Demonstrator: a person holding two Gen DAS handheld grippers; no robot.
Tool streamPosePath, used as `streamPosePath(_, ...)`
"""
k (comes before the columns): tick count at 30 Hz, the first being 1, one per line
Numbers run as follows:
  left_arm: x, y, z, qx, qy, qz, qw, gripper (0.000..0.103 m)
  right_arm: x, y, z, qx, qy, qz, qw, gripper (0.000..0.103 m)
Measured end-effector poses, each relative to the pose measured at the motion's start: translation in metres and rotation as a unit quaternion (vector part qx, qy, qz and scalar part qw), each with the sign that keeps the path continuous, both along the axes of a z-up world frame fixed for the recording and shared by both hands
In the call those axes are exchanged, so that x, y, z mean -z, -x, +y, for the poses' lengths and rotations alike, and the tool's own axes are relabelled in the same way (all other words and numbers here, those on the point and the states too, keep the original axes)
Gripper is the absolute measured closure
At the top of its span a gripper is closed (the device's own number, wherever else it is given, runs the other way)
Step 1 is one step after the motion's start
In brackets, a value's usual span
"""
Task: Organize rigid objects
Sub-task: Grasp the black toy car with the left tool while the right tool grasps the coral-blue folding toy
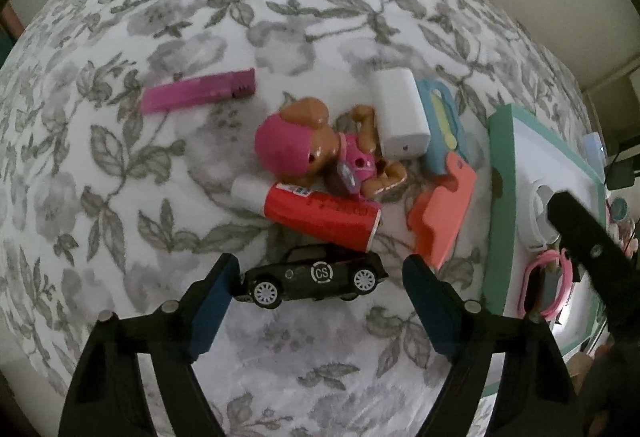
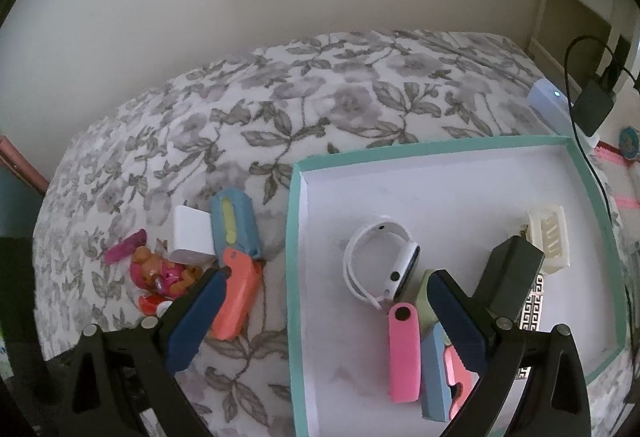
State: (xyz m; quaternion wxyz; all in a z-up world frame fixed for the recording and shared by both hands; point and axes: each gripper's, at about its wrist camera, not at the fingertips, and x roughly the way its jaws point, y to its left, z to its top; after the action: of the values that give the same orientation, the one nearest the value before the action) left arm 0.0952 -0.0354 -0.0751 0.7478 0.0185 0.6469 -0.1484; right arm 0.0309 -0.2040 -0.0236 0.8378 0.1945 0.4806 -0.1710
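Straddling the black toy car (image 1: 316, 277), the left tool (image 1: 320, 277) is standing spread, one pad touching the car's front, the other apart from its rear. The car is lying on the flowered bedspread (image 1: 120, 117) just beside the red tube (image 1: 320, 215) and the pink toy dog (image 1: 312, 145). Hovering over the teal-rimmed tray (image 2: 298, 237), the right tool (image 2: 320, 301) is gaping wide, pinching nothing.

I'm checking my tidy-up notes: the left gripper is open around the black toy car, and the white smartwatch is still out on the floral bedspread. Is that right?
The smartwatch part is wrong. In the right wrist view the white smartwatch lies inside the teal-rimmed box, not on the floral bedspread. The rest holds: the left gripper is open around the black toy car.
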Motion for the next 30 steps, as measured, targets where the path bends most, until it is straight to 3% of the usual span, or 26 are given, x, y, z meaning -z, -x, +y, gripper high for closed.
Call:
streamPosePath(4,0.003,0.004,-0.003,-0.001,0.002,0.003,1.0,0.019,-0.005,-0.004,0.005,-0.01,0.001,-0.013,1.0,0.001)
streamPosePath(5,0.002,0.004,-0.003,-0.001,0.002,0.002,1.0,0.024,-0.006,-0.006,0.008,-0.017,0.001,-0.019,1.0,0.002)
streamPosePath(16,0.001,0.006,0.005,-0.001,0.021,0.011,0.9997,0.027,0.003,-0.031,0.036,-0.094,-0.018,-0.023,0.995,0.038)
streamPosePath(22,0.0,-0.001,0.026,-0.029,0.013,-0.001,0.9995,0.027,0.015,-0.037,0.039,-0.104,-0.029,-0.006,0.994,0.049)
streamPosePath(30,0.0,-0.011,0.06,-0.075,0.011,-0.007,0.9971,0.027,0.026,-0.041,0.05,-0.123,-0.033,0.013,0.992,0.052)
